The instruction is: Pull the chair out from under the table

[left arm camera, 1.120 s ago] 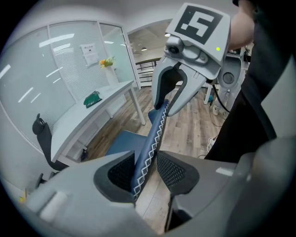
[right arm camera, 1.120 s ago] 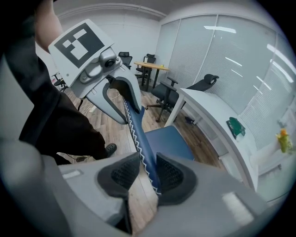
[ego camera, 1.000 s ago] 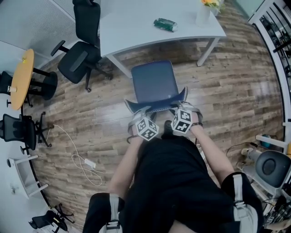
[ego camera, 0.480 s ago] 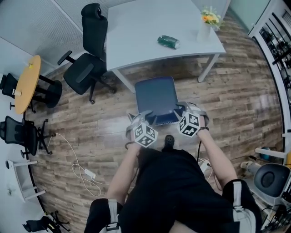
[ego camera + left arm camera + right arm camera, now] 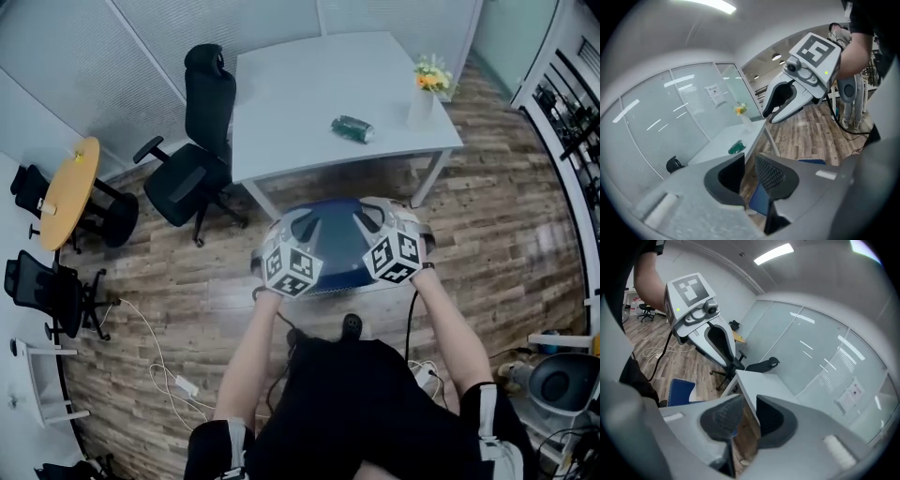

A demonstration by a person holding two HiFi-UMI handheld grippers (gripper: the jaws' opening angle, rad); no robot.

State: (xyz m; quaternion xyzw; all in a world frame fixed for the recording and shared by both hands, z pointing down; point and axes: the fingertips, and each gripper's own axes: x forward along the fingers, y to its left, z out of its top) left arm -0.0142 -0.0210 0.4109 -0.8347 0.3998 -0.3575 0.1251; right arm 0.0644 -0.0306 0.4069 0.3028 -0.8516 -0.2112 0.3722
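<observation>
- My left gripper and right gripper have lifted off the chair, their jaws closing to a narrow gap with nothing between them.
- The chair stands clear of the table's near edge, so I judge it pulled out.

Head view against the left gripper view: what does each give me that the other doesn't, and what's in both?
Only the head view: the round wooden table and the white cable on the floor. Only the left gripper view: a close look along the left gripper, whose jaws have just been closing and stand slightly apart with nothing between them, plus the ceiling light. Both: white table, green can, flower vase, blue chair, black office chair and the right gripper, whose jaws have also been closing on nothing.
</observation>
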